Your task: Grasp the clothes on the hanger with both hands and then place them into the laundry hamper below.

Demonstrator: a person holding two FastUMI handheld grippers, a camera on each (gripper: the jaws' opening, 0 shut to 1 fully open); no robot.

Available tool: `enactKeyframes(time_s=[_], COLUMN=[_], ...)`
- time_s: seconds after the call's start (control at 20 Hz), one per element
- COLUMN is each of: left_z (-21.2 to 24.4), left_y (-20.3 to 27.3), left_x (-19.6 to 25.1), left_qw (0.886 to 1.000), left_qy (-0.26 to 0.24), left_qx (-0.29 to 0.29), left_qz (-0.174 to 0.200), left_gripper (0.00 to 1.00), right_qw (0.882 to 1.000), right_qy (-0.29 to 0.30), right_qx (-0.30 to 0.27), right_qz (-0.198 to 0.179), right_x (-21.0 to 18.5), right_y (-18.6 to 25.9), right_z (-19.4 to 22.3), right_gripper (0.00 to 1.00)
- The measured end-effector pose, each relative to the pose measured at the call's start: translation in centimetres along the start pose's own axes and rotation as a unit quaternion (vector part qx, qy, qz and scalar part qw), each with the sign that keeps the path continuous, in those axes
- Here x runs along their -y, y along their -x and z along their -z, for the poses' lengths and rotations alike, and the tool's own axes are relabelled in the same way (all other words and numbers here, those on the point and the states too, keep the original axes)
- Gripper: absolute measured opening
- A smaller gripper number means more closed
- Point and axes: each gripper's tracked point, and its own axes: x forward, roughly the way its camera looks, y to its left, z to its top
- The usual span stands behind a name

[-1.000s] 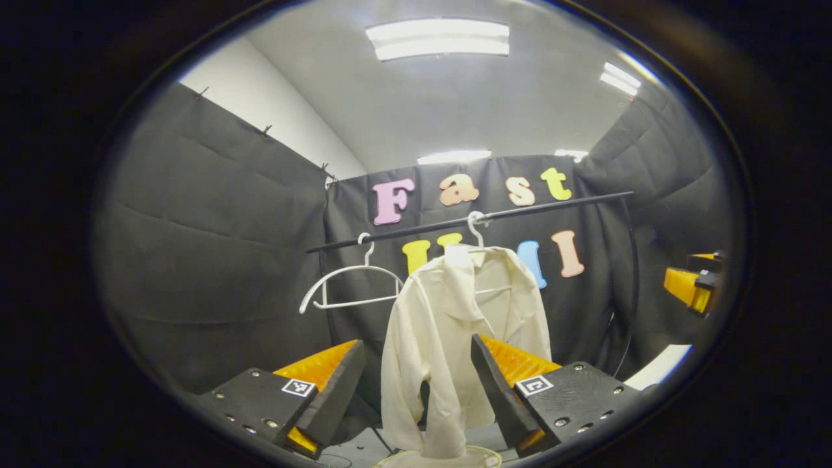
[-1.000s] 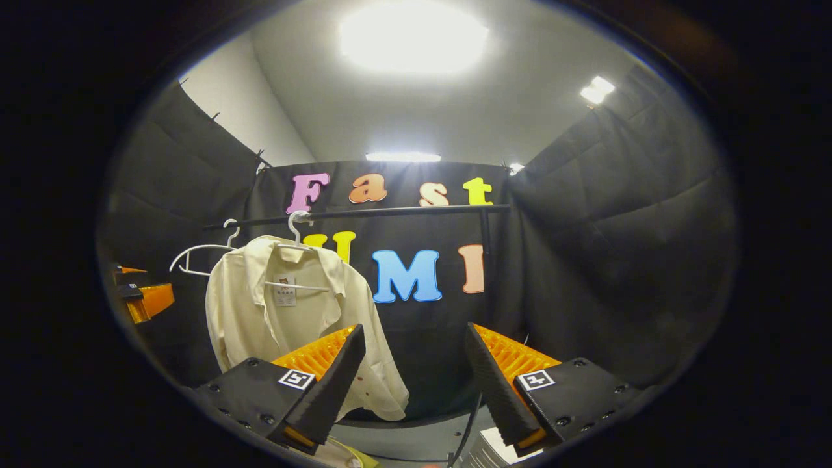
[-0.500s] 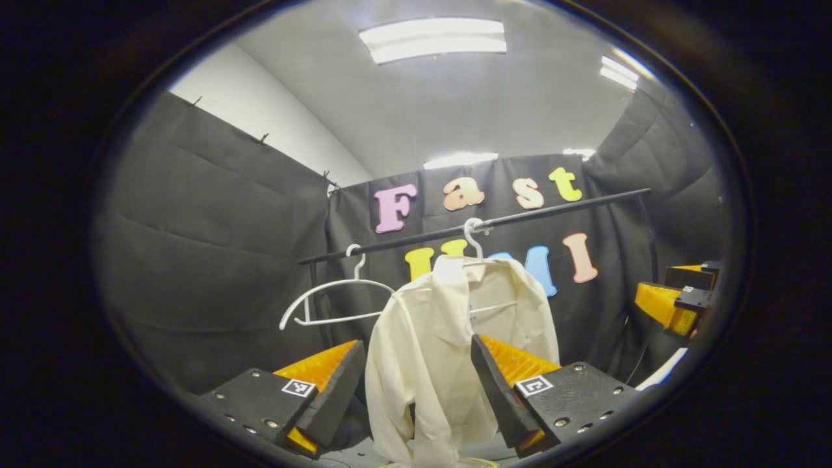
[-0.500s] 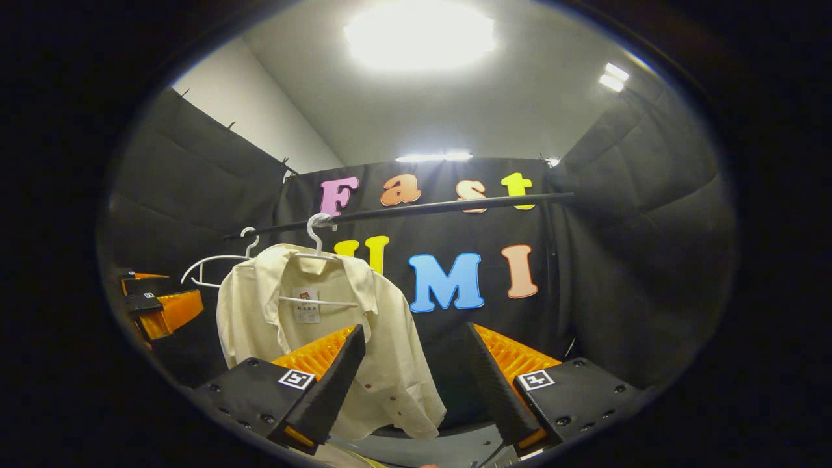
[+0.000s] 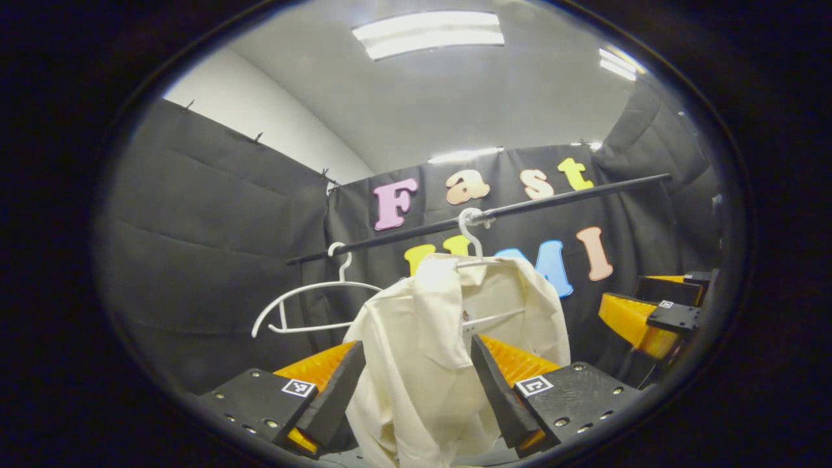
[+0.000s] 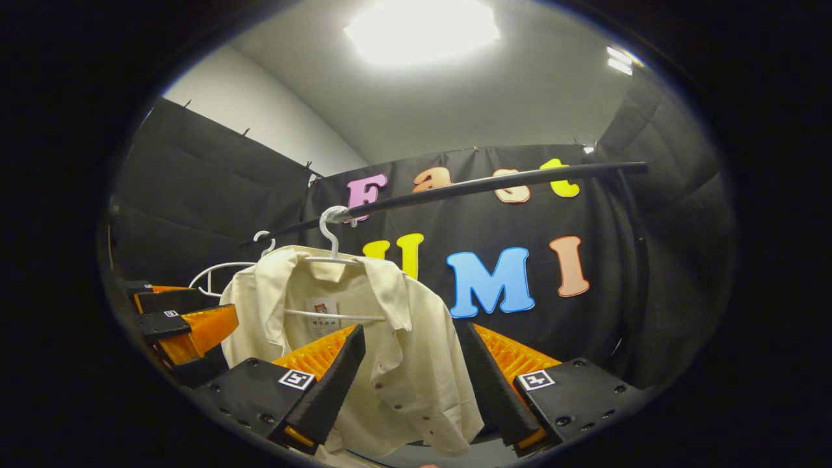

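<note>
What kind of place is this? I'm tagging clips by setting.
Probably a staged recording booth, not a home: black cloth walls, a clothes rail with a cream shirt on a white hanger, and ceiling light panels.

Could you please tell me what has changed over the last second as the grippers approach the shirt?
Both grippers moved closer: the cream shirt now sits between the open left gripper, and the right gripper has swung toward it. Nothing is grasped. The shirt stays on its hanger on the rail, beside the empty hanger.

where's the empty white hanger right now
The empty white hanger hangs on the black rail, left of the cream shirt in the left gripper view; in the right gripper view it peeks out behind the shirt's left shoulder.
</note>
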Motion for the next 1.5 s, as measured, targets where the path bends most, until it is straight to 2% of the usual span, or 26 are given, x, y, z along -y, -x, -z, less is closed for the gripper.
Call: enactKeyframes(time_s=[0.5,0.95,1.15,1.25,1.3,1.35,1.45,1.5], left_z=[3.6,6.0,6.6,6.9,6.9,6.8,7.1,7.2], left_y=[-6.7,-10.5,-11.0,-11.2,-11.2,-11.2,-11.0,-11.0], left_x=[2.5,1.9,1.4,1.3,1.3,0.9,0.4,-0.1], left_qw=[0.999,0.994,0.99,0.987,0.986,0.985,0.984,0.984], left_qy=[-0.016,-0.043,-0.06,-0.066,-0.069,-0.07,-0.065,-0.066], left_qx=[-0.032,-0.05,-0.061,-0.07,-0.069,-0.067,-0.069,-0.069], left_qz=[-0.039,-0.092,-0.115,-0.128,-0.132,-0.142,-0.149,-0.153], left_gripper=[0.95,0.95,0.93,0.92,0.95,0.92,0.53,0.53], right_qw=[0.998,0.992,0.99,0.991,0.992,0.992,0.995,0.997], right_qy=[-0.024,-0.028,-0.039,-0.035,-0.032,-0.029,-0.024,-0.021], right_qx=[-0.007,-0.074,-0.085,-0.081,-0.079,-0.077,-0.07,-0.061], right_qz=[-0.057,-0.095,-0.106,-0.103,-0.097,-0.091,-0.07,-0.046], right_x=[-0.3,-2.0,-2.5,-2.2,-2.0,-1.7,-0.7,0.5], right_y=[-8.3,-14.1,-15.5,-16.3,-16.7,-17.3,-17.8,-17.7], right_z=[2.5,9.3,10.6,10.9,11.0,11.0,11.1,10.8], right_gripper=[0.98,0.96,0.96,0.88,0.67,0.59,0.4,0.16])
